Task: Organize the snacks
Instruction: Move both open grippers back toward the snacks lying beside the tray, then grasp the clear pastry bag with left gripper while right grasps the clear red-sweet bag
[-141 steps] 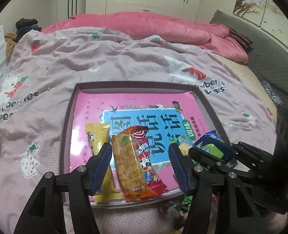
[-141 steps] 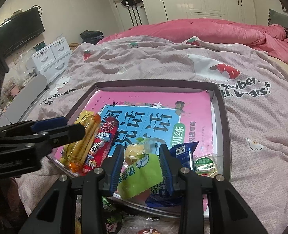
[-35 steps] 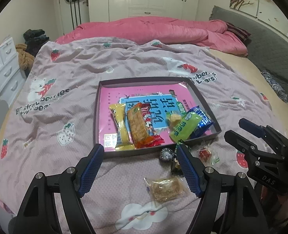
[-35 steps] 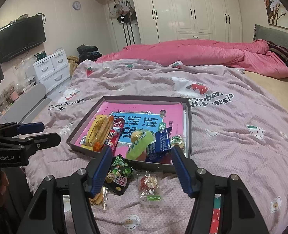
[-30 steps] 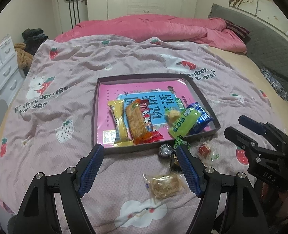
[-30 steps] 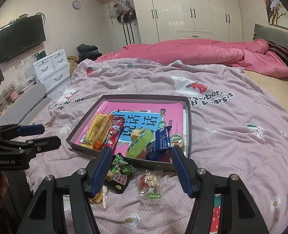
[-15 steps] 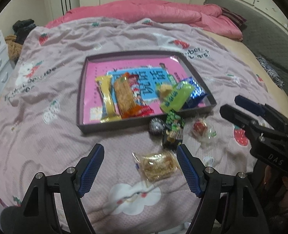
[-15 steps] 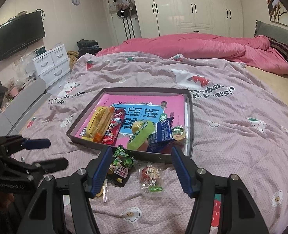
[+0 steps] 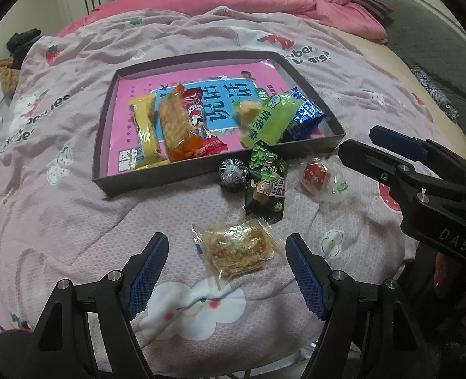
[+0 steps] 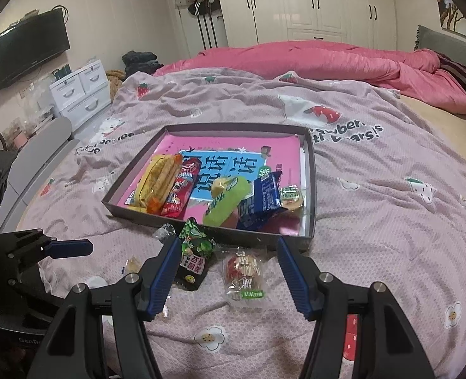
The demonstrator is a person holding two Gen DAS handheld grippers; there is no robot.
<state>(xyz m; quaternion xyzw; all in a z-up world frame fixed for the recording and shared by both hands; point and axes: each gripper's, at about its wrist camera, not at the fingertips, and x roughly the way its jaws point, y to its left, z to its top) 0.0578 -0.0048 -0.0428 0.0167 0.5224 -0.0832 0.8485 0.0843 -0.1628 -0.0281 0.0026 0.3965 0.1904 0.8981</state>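
Note:
A dark shallow box [image 9: 157,180] [image 10: 311,189] lies on the bed with a pink book and several snack packs in it. In front of it on the bedspread lie a clear pack with a brown cake [image 9: 237,248], a green and black pack [image 9: 266,183] [image 10: 195,252], a round dark sweet [image 9: 232,173] and a clear pack with a red sweet [image 9: 323,178] [image 10: 244,271]. My left gripper [image 9: 226,271] is open with the brown cake pack between its fingers. My right gripper [image 10: 228,271] is open just above the red sweet pack.
The bed has a pink-lilac strawberry bedspread [image 10: 375,189] and a bunched pink duvet [image 10: 311,60] at the far side. White drawers [image 10: 81,91] and a wall television [image 10: 27,49] stand to the left. The bed's near edge runs just below the grippers.
Both grippers have pulled back from the box, then dropped down and forward toward the loose packs in front of it. Both stay open and empty.

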